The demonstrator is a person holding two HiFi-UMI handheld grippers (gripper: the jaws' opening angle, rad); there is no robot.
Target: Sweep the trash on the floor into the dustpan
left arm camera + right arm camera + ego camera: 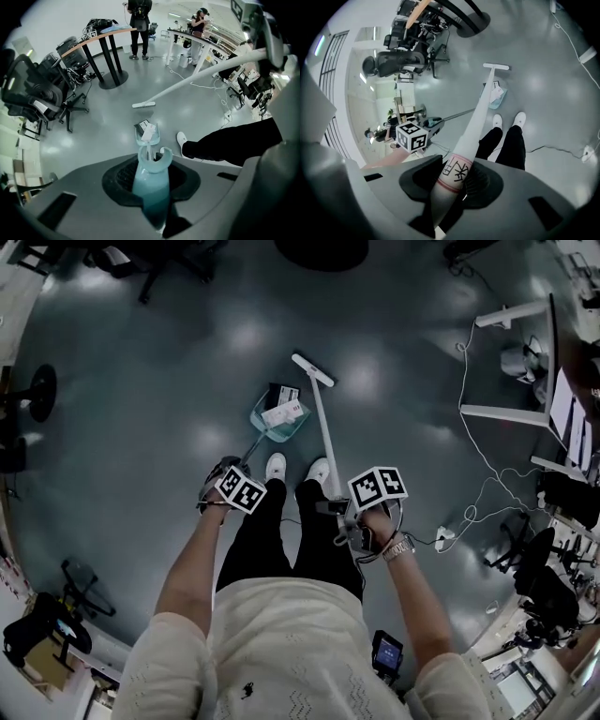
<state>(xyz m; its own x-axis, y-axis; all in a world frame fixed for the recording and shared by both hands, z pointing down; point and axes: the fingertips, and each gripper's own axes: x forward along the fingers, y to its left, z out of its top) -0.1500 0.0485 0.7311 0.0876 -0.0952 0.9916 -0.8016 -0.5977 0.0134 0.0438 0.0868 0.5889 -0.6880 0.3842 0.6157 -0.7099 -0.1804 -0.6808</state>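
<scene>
A pale blue dustpan point(279, 420) rests on the grey floor just ahead of the white shoes, with a black packet and a white card point(282, 412) inside it. Its long blue handle point(151, 183) is clamped in my left gripper point(225, 486), which is shut on it. A white broom point(323, 432) slants up from its flat head point(312, 369), beyond the dustpan, to my right gripper point(352, 521), shut on the broom's handle point(459, 171). The dustpan point(147, 133) and broom head point(143, 105) also show in the left gripper view.
Office chairs point(35, 93) and a round-based table point(108, 51) stand at the left; desks and people point(139, 18) lie further back. White cables point(478, 465) and a plug point(444, 538) trail over the floor at the right, beside a white desk frame point(511, 362).
</scene>
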